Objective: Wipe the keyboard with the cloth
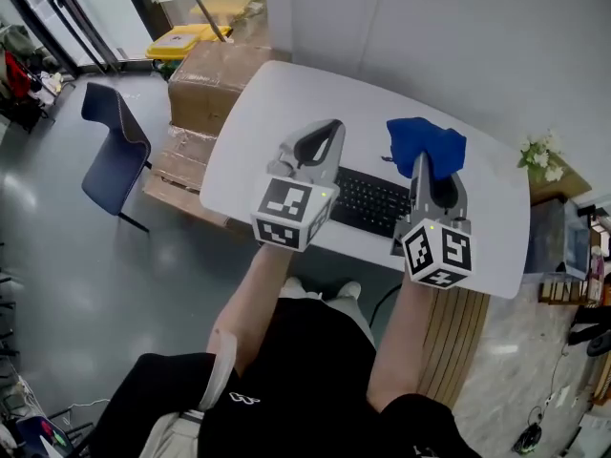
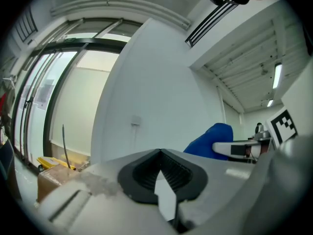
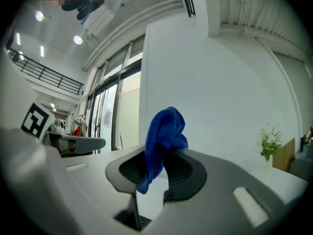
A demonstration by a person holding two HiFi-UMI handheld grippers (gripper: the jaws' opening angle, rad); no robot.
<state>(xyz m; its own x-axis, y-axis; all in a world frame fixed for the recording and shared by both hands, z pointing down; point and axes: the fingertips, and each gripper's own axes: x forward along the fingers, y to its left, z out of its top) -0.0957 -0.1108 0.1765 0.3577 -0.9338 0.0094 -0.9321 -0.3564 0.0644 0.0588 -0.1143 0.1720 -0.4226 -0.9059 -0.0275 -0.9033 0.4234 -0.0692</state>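
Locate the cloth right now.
In the head view the cloth is on the right, pinched in the right gripper, just past the far right end of the keyboard.

My cloth [image 3: 164,131] is blue and soft. It is all bunched up, not flat. My right gripper [image 3: 157,155] pinches it tight between its two jaws. Most of the cloth puffs up past the jaw tips. One thin end hangs down between the jaws.

In the head view the cloth sits past the far side of the keyboard [image 1: 370,201]. It is not on the keys. I cannot tell if it touches the white table [image 1: 277,103].

The keyboard is black with lots of little keys. It lies flat on the table, close to the near edge. My left gripper [image 1: 326,134] hides its left end and my right gripper hides its right end.
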